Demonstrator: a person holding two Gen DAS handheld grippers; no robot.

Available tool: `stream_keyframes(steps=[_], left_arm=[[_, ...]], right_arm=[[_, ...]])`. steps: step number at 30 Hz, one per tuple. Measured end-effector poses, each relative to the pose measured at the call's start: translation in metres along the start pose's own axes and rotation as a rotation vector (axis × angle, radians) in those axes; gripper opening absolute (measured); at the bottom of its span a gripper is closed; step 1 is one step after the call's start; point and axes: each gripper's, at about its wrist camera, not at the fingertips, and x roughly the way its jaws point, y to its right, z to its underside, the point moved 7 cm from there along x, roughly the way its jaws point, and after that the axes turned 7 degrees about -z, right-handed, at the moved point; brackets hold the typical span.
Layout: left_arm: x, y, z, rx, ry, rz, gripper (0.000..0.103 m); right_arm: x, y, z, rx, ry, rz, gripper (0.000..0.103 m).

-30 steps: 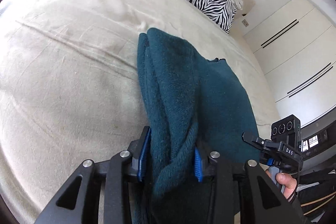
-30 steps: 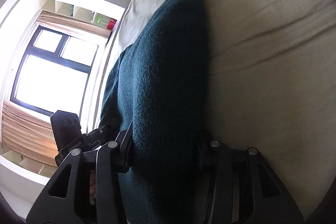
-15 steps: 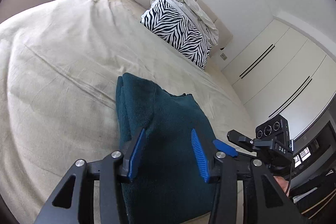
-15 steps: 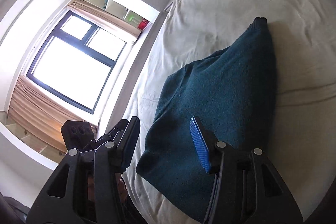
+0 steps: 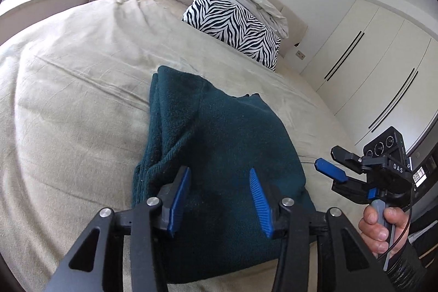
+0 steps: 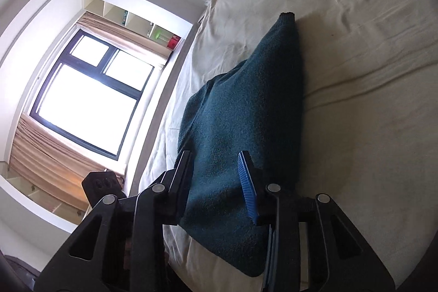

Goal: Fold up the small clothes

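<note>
A dark teal knitted garment (image 5: 219, 138) lies folded on the beige bed (image 5: 68, 100). It also shows in the right wrist view (image 6: 246, 114). My left gripper (image 5: 219, 182) is open and empty, held above the garment's near edge. My right gripper (image 6: 216, 171) is open and empty, held over the garment's near right corner. The right gripper also shows in the left wrist view (image 5: 336, 163), to the right of the garment, with a hand on its grip.
A zebra-print pillow (image 5: 235, 29) with a folded pale sheet on it stands at the headboard. White wardrobe doors (image 5: 369, 67) stand to the right. A window (image 6: 87, 100) and wall shelves are on the left side of the bed.
Both grippers let go of the garment, opened and pulled back and up. The garment now lies flat and folded on the bed.
</note>
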Motion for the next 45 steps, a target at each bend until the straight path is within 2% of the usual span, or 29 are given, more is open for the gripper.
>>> stream_keyframes(steps=[1, 2, 4, 6, 7, 9, 11, 12, 13, 14, 15, 19, 21, 22, 24, 26, 28, 32, 35, 40, 45], left_arm=[[0.004, 0.0, 0.004, 0.012, -0.015, -0.021, 0.049], [0.01, -0.003, 0.008, 0.018, -0.04, -0.047, 0.049], [0.019, -0.011, 0.017, -0.003, -0.064, -0.05, 0.048], [0.02, -0.012, 0.018, 0.003, -0.061, -0.043, 0.048], [0.019, -0.011, 0.019, 0.018, -0.063, -0.052, 0.048], [0.017, -0.007, 0.018, 0.043, -0.062, -0.073, 0.048], [0.008, -0.005, 0.014, 0.059, -0.045, -0.102, 0.053], [0.001, -0.004, 0.009, 0.07, -0.022, -0.127, 0.063], [-0.008, -0.002, 0.004, 0.084, 0.01, -0.158, 0.079], [-0.018, 0.001, -0.002, 0.103, 0.052, -0.193, 0.087], [-0.028, 0.004, -0.01, 0.124, 0.097, -0.231, 0.102], [-0.068, 0.03, -0.032, 0.233, 0.243, -0.342, 0.103], [-0.084, 0.04, -0.04, 0.266, 0.291, -0.406, 0.103], [-0.094, 0.043, -0.045, 0.273, 0.321, -0.424, 0.103], [-0.114, 0.045, -0.054, 0.265, 0.385, -0.455, 0.103], [-0.128, 0.045, -0.06, 0.25, 0.415, -0.471, 0.103], [-0.129, 0.041, -0.063, 0.226, 0.374, -0.472, 0.103], [-0.127, 0.029, -0.061, 0.145, 0.331, -0.474, 0.103], [-0.119, 0.025, -0.055, 0.119, 0.266, -0.461, 0.103], [-0.119, 0.033, -0.048, 0.173, 0.283, -0.47, 0.103], [-0.112, 0.03, -0.04, 0.159, 0.247, -0.487, 0.103]], right_arm=[[0.004, -0.008, 0.0, -0.017, -0.01, -0.005, 0.046], [0.01, -0.013, 0.003, -0.034, -0.027, -0.004, 0.05], [0.024, -0.007, 0.014, -0.036, -0.076, 0.021, 0.052], [0.037, 0.02, 0.031, 0.022, -0.136, 0.1, 0.052], [0.046, 0.031, 0.037, 0.054, -0.134, 0.105, 0.051], [0.036, 0.032, 0.039, 0.079, -0.083, 0.063, 0.051], [0.025, 0.026, 0.036, 0.063, -0.079, 0.112, 0.051], [0.017, 0.02, 0.033, 0.032, -0.063, 0.155, 0.051], [0.005, 0.012, 0.031, -0.014, -0.039, 0.205, 0.053], [-0.004, 0.003, 0.028, -0.063, -0.019, 0.251, 0.053], [-0.013, -0.007, 0.025, -0.113, 0.002, 0.303, 0.053], [-0.036, -0.06, 0.018, -0.347, 0.107, 0.512, 0.064], [-0.044, -0.088, 0.017, -0.424, 0.182, 0.554, 0.08], [-0.05, -0.098, 0.018, -0.441, 0.225, 0.569, 0.087], [-0.061, -0.113, 0.017, -0.451, 0.297, 0.6, 0.093], [-0.071, -0.124, 0.016, -0.438, 0.34, 0.639, 0.095], [-0.077, -0.126, 0.014, -0.403, 0.358, 0.673, 0.095], [-0.083, -0.127, 0.023, -0.313, 0.341, 0.675, 0.095], [-0.078, -0.13, 0.03, -0.348, 0.317, 0.719, 0.095], [-0.061, -0.136, 0.041, -0.432, 0.25, 0.781, 0.095], [-0.053, -0.135, 0.046, -0.421, 0.223, 0.799, 0.095]])
